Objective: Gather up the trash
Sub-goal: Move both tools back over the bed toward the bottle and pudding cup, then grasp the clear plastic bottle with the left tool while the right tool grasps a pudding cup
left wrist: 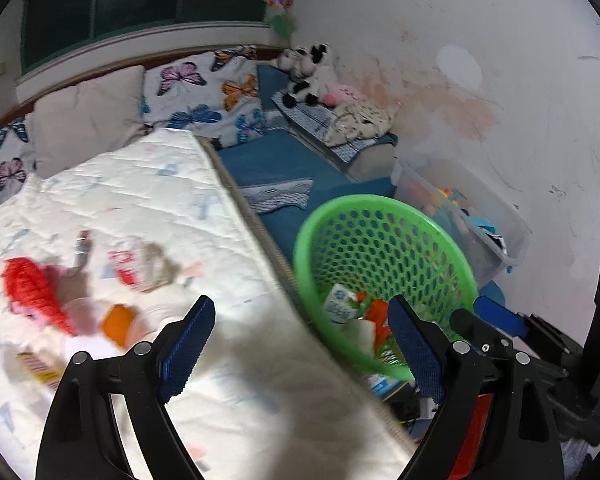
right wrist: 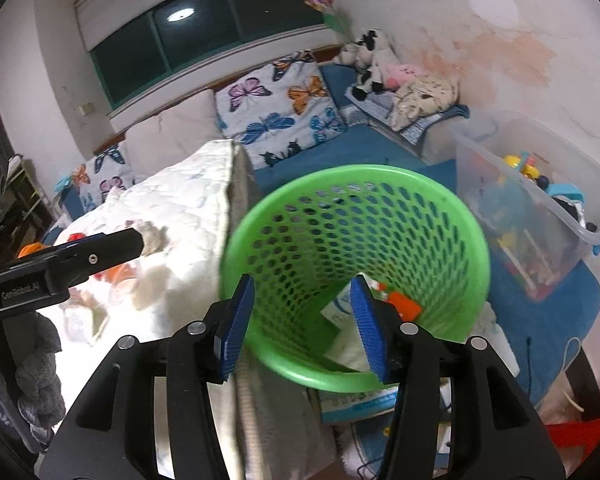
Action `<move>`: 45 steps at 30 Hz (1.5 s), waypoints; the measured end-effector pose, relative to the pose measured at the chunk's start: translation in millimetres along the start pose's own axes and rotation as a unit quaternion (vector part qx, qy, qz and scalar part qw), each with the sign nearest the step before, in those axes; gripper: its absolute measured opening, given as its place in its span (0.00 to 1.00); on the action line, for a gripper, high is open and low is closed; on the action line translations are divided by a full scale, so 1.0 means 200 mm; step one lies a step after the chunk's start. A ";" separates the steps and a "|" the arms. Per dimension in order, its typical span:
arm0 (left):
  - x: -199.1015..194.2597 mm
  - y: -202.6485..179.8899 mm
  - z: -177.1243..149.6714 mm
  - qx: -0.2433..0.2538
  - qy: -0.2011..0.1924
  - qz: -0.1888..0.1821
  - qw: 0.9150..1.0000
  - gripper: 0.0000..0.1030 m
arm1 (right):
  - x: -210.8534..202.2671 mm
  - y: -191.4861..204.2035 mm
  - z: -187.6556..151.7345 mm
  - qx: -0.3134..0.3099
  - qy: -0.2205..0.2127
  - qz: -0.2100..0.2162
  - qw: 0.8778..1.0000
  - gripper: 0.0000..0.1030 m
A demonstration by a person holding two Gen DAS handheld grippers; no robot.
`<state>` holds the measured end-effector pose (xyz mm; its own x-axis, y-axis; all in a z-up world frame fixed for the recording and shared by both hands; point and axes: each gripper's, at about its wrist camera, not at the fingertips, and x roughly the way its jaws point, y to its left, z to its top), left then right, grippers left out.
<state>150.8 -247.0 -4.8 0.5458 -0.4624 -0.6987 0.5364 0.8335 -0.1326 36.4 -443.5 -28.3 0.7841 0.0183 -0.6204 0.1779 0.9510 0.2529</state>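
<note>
Hovering over a green perforated plastic basket (right wrist: 356, 240) beside the bed: right gripper (right wrist: 304, 320), jaws partly apart, empty. Left gripper (left wrist: 300, 344) wide, empty, nearer the remaining litter: red crumpled wrapper (left wrist: 32, 292), orange cup (left wrist: 118, 322), lying leftward on white quilted mattress (left wrist: 140, 200).

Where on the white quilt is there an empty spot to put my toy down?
The white quilt is bare in its upper part, between the beige pillow and the scattered trash, and along the edge nearest the green basket. The left side is crowded, around the red wrapper.
</note>
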 end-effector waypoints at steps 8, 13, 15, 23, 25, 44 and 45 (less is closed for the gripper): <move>-0.23 0.31 -0.12 -0.044 -0.013 0.047 0.998 0.82 | 0.02 0.22 -0.01 -0.026 0.002 0.039 0.999 0.53; -0.38 0.51 -0.24 -0.067 -0.024 0.081 0.994 0.82 | 0.03 0.34 0.00 -0.044 0.002 0.056 0.997 0.53; -0.45 0.58 -0.28 -0.069 -0.030 0.100 0.992 0.82 | 0.03 0.37 -0.01 -0.048 0.002 0.061 0.997 0.53; -0.73 0.92 -0.46 -0.133 -0.057 0.150 0.978 0.82 | 0.05 0.48 -0.01 -0.060 0.007 0.080 0.995 0.53; -0.76 0.96 -0.49 -0.136 -0.059 0.155 0.977 0.82 | 0.06 0.52 -0.02 -0.066 0.008 0.085 0.994 0.53; -0.55 1.13 -0.48 -0.240 0.002 0.121 0.963 0.82 | 0.33 0.81 -0.08 -0.118 0.071 0.132 0.982 0.53; -0.54 1.14 -0.47 -0.247 0.004 0.121 0.961 0.82 | 0.35 0.82 -0.08 -0.121 0.074 0.134 0.981 0.54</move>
<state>153.9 20.4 -25.7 0.6099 -0.2366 -0.7563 0.0225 0.9592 -0.2820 110.5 -281.7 -41.5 0.6850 0.3047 -0.6618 -0.1827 0.9512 0.2488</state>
